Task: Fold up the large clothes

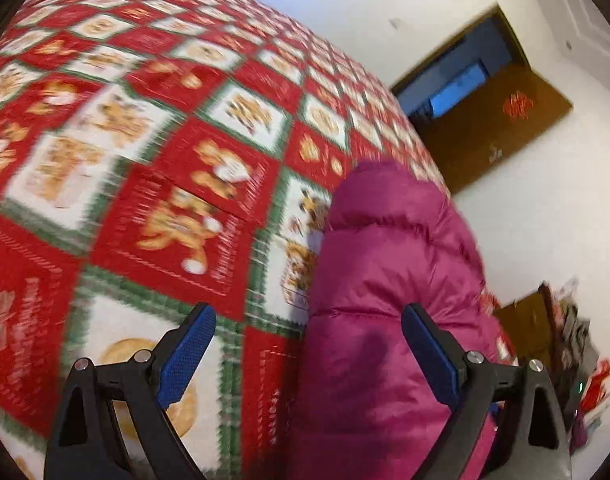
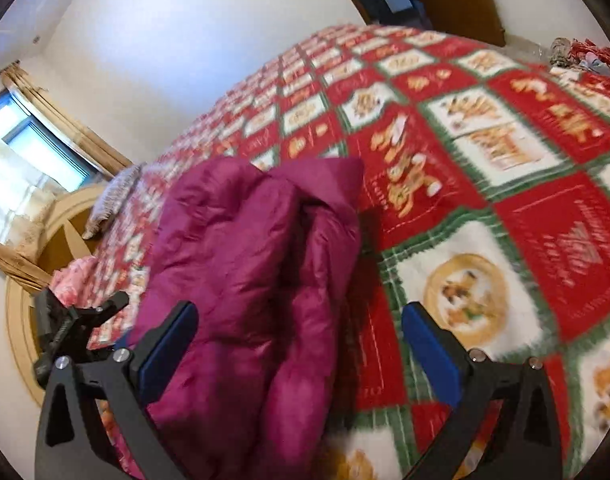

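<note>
Magenta puffer jacket (image 1: 385,280) lies bunched on the red patchwork blanket (image 1: 145,140), lower middle of both views. Left gripper (image 1: 309,344) and right gripper (image 2: 299,340) both stand spread wide above the jacket, their blue pads pressing on nothing.

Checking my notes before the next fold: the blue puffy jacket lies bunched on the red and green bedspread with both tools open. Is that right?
Only the colour is wrong: the jacket is magenta, as the right wrist view shows. It lies bunched on the bedspread, with the left tool and right tool open.
</note>
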`<move>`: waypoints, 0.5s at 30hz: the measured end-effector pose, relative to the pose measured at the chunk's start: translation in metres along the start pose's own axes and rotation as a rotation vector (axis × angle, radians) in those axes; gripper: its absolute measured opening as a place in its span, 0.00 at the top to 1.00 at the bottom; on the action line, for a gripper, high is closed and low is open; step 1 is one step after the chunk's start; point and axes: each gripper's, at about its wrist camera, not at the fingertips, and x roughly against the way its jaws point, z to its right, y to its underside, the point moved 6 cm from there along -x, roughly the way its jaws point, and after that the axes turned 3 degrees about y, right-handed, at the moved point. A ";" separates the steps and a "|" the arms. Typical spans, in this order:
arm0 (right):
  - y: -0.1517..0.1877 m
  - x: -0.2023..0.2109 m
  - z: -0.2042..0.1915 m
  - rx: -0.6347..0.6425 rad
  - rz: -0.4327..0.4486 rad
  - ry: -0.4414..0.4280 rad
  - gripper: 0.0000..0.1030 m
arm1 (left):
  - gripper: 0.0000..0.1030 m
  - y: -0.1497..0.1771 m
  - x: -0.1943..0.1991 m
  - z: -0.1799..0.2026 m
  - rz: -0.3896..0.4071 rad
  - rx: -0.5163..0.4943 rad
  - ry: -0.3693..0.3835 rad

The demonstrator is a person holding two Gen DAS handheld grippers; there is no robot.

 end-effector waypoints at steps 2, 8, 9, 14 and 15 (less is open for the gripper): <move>0.004 -0.016 -0.004 0.006 -0.040 -0.031 0.00 | 0.04 0.003 -0.014 0.004 -0.035 -0.040 0.007; 0.013 -0.033 -0.038 0.166 -0.015 -0.035 0.01 | 0.03 0.020 -0.037 0.047 -0.183 -0.209 0.181; 0.014 -0.034 -0.041 0.182 -0.016 -0.020 0.13 | 0.03 0.022 -0.039 0.052 -0.184 -0.256 0.148; 0.021 -0.023 -0.055 0.232 -0.045 -0.010 0.53 | 0.20 0.034 -0.024 0.070 -0.166 -0.329 0.134; 0.025 -0.013 -0.059 0.257 -0.038 0.011 0.57 | 0.20 0.038 -0.017 0.072 -0.164 -0.324 0.146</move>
